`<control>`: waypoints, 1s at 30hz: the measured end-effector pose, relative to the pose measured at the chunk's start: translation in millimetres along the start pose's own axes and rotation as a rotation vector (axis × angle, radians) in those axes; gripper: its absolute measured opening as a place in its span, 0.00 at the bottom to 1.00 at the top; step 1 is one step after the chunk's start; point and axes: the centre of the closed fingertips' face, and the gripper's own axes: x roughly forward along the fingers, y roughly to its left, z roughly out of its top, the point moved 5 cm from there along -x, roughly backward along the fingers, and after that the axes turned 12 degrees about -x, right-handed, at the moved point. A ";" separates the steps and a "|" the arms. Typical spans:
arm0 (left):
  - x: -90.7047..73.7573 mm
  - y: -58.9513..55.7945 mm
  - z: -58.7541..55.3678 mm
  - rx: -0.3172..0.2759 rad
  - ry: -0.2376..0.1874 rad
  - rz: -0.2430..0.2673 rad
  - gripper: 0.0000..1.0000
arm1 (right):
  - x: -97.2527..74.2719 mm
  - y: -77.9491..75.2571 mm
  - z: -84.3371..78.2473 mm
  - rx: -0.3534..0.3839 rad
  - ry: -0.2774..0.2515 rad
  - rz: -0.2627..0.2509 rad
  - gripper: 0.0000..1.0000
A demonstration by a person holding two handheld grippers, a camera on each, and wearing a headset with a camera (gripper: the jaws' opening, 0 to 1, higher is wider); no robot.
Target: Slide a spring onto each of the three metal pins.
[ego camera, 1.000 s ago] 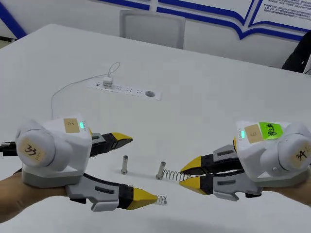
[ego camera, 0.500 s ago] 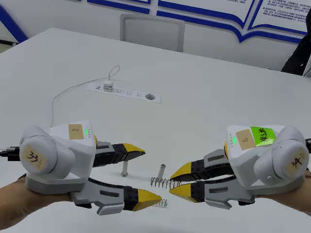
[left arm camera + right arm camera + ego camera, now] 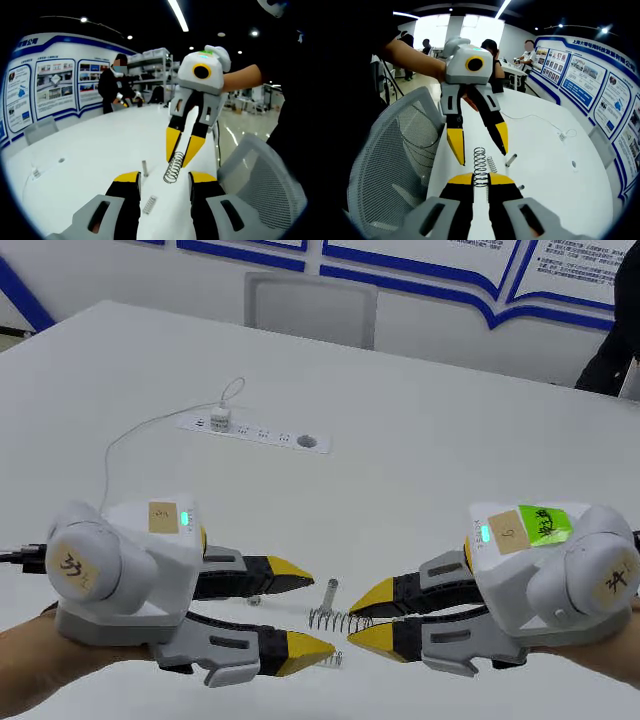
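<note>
My right gripper (image 3: 362, 620) is shut on one end of a metal spring (image 3: 332, 619), which sticks out level toward the left. A short metal pin (image 3: 330, 591) stands upright just behind the spring. My left gripper (image 3: 312, 615) is open, its yellow tips on either side of the spring's free end. A second pin (image 3: 255, 600) peeks out under its upper jaw. A smaller spring (image 3: 331, 659) lies on the table by its lower jaw. In the left gripper view the held spring (image 3: 173, 167) hangs between my own jaws, with the pin (image 3: 144, 167) behind it. In the right gripper view the spring (image 3: 480, 165) rises from my shut jaws.
A white power strip (image 3: 255, 428) with a plugged adapter (image 3: 220, 420) and a cable lies mid-table. A grey chair (image 3: 310, 302) stands at the far edge. A mesh chair (image 3: 395, 150) stands at the near side. People stand in the background of the gripper views.
Both grippers have closed in on each other. The right one carried the spring leftward past the pin, and the left one slid right, covering most of the second pin.
</note>
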 end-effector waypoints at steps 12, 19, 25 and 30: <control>-1.7 -2.6 -2.0 -0.008 0.016 -0.024 0.26 | 2.2 4.7 0.4 -0.005 0.001 0.010 0.10; -1.1 -3.3 -2.3 -0.014 0.015 -0.037 0.22 | 2.3 3.2 1.2 -0.001 -0.003 0.009 0.10; 0.1 -5.1 -3.2 -0.015 0.023 -0.055 0.18 | 3.5 2.6 1.7 -0.004 -0.007 0.009 0.10; 0.1 -8.1 -2.4 -0.037 0.014 -0.080 0.15 | 3.4 2.8 2.6 -0.004 -0.013 0.014 0.10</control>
